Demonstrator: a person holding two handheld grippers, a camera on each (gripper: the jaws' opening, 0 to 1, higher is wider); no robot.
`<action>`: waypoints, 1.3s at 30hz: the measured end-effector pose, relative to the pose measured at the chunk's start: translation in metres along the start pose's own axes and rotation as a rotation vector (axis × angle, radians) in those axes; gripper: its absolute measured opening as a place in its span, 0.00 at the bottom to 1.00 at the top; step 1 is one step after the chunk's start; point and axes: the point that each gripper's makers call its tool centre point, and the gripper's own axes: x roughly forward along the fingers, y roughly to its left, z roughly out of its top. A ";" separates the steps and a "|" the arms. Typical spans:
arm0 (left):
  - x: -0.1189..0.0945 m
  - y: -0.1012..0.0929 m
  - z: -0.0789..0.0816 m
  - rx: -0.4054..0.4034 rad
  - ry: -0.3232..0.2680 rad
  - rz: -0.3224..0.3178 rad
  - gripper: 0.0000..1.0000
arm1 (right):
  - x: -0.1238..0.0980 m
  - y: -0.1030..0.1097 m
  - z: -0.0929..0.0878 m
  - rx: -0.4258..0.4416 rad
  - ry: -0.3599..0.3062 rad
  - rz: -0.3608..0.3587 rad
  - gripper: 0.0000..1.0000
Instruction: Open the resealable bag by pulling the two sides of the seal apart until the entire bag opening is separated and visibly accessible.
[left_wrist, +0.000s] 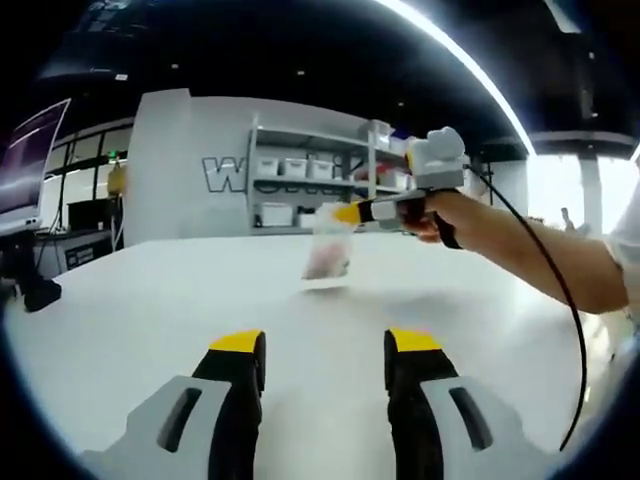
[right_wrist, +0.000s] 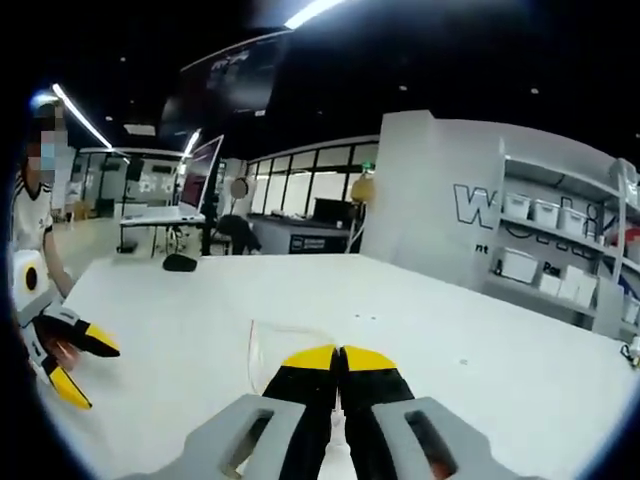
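A clear resealable bag (left_wrist: 328, 252) with something pinkish inside hangs by its top edge just above the white table (left_wrist: 150, 300). My right gripper (left_wrist: 352, 212), held in a person's hand, is shut on that top edge. In the right gripper view its jaws (right_wrist: 340, 358) are pressed together, and the bag's clear film (right_wrist: 262, 350) curls out to their left. My left gripper (left_wrist: 325, 345) stands open low over the table, well short of the bag, with nothing between its fingers. It also appears at the left of the right gripper view (right_wrist: 72, 362), jaws spread.
A black cable (left_wrist: 565, 300) trails from the right gripper past the person's forearm. A shelf of white bins (left_wrist: 300, 175) stands behind the table. A small black object (right_wrist: 180, 262) lies near the table's far edge, with desks and monitors beyond.
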 end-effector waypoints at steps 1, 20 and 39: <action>0.000 0.000 0.000 0.001 0.001 0.000 0.47 | 0.001 -0.002 0.000 0.003 0.001 -0.002 0.00; 0.002 0.005 -0.001 -0.003 0.008 -0.001 0.47 | 0.035 -0.038 -0.005 0.037 0.016 -0.018 0.00; 0.002 0.004 -0.003 0.003 0.020 -0.003 0.47 | 0.060 -0.061 -0.006 0.075 0.022 -0.034 0.00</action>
